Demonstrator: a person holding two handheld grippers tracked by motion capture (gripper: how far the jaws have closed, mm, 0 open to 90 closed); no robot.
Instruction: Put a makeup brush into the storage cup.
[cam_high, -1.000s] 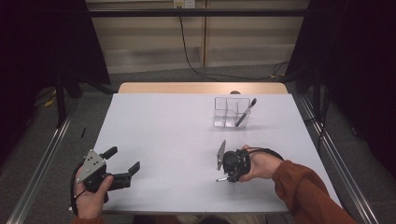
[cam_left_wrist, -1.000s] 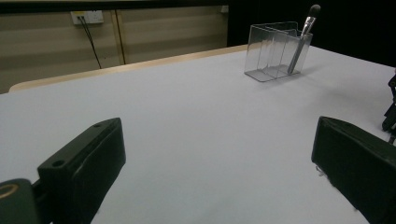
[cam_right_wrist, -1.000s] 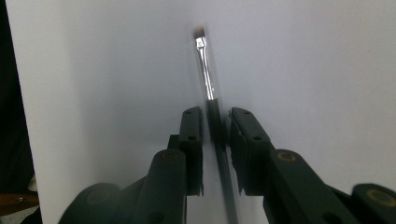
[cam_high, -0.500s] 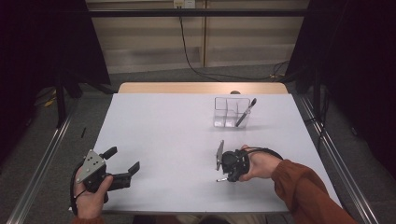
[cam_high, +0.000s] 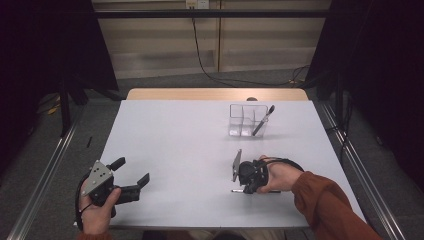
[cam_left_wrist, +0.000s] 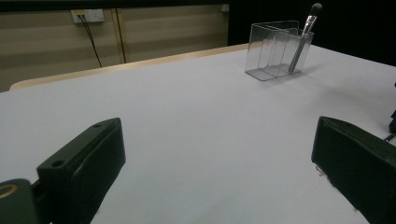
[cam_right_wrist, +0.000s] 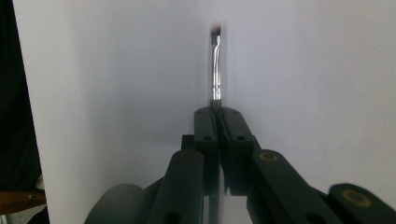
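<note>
The right claw (cam_right_wrist: 218, 114) stands closed on a thin brush (cam_right_wrist: 215, 70). In the right gripper view its jaws have just been closing, the brush handle is clamped between them, and the silver ferrule and angled dark tip project straight out beyond the fingertips. In the high view the right claw (cam_high: 239, 184) lies low at the near right of the worktop (cam_high: 190, 140), with the brush (cam_high: 270, 190) lying flat on the surface and passing beneath the hand. The left claw (cam_high: 134, 172) rests at the near left, its jaws spread wide with nothing between them; the left gripper view shows bare worktop between the two black jaws.

Count:
- claws: two;
- brushes: two, one in the right claw and one standing in the organiser;
- clear organisers: one.

The clear organiser (cam_high: 247, 120) stands at the far right of the worktop, well apart from both claws. The second brush (cam_high: 263, 120) leans tilted in its right-hand compartment, head up.

Limits of view: the part of the held brush under the right hand is hidden in the high view. The number of compartments in the organiser is hard to make out. The right jaw in the left gripper view is cut off at the frame edge.
</note>
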